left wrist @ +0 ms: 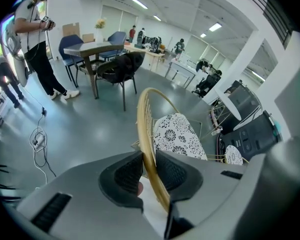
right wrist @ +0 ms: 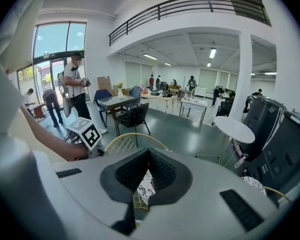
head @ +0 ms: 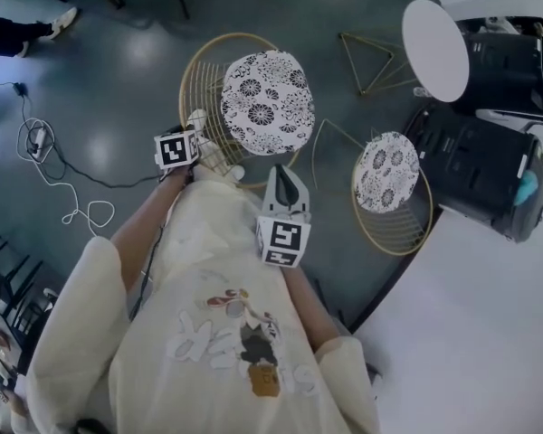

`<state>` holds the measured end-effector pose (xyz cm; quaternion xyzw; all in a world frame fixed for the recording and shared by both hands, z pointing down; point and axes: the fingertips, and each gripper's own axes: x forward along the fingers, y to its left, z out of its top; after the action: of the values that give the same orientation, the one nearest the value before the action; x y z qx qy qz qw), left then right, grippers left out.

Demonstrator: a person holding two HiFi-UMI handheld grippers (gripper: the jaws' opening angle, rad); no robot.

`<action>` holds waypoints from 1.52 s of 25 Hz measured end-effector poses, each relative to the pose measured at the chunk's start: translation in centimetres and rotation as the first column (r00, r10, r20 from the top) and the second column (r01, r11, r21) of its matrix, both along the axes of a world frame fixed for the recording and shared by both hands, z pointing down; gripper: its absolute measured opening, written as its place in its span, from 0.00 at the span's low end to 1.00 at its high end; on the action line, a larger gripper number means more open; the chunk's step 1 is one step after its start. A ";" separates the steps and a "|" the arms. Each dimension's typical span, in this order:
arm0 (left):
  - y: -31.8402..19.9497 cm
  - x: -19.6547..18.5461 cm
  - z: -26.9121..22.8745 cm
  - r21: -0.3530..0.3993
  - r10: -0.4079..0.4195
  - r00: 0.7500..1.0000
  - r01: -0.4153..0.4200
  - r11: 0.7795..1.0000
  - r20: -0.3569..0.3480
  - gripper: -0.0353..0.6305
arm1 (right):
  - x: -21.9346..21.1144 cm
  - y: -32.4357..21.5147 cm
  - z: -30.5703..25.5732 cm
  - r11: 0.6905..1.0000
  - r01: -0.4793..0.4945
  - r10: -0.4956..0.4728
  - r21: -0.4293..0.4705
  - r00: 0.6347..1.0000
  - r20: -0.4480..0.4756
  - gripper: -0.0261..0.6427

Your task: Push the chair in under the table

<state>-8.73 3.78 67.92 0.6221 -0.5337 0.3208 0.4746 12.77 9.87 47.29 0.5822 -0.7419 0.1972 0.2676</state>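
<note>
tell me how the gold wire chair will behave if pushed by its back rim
Probably light: the chair is thin wire. It may slide on the glossy floor, yet could tip, since the left gripper grips its top rim.

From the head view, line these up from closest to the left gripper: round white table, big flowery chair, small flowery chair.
1. big flowery chair, rim gripped by the left gripper.
2. small flowery chair, to the right.
3. round white table, top right.
</note>
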 end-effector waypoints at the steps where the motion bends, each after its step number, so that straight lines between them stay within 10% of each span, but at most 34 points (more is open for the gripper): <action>1: -0.2 0.2 0.0 0.002 0.000 1.000 0.000 1.000 -0.004 0.18 | 0.3 -0.1 0.0 1.000 -0.005 0.005 0.000 1.000 -0.001 0.05; 38: -3.7 16.7 -0.4 0.021 -0.098 0.991 0.100 0.995 -0.094 0.17 | 4.3 4.7 2.4 0.979 -0.195 0.198 -0.058 0.979 0.046 0.05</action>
<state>7.97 0.07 67.48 0.6151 -0.5455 0.2608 0.5061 17.11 14.54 49.71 0.6401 -0.6820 0.2572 0.2431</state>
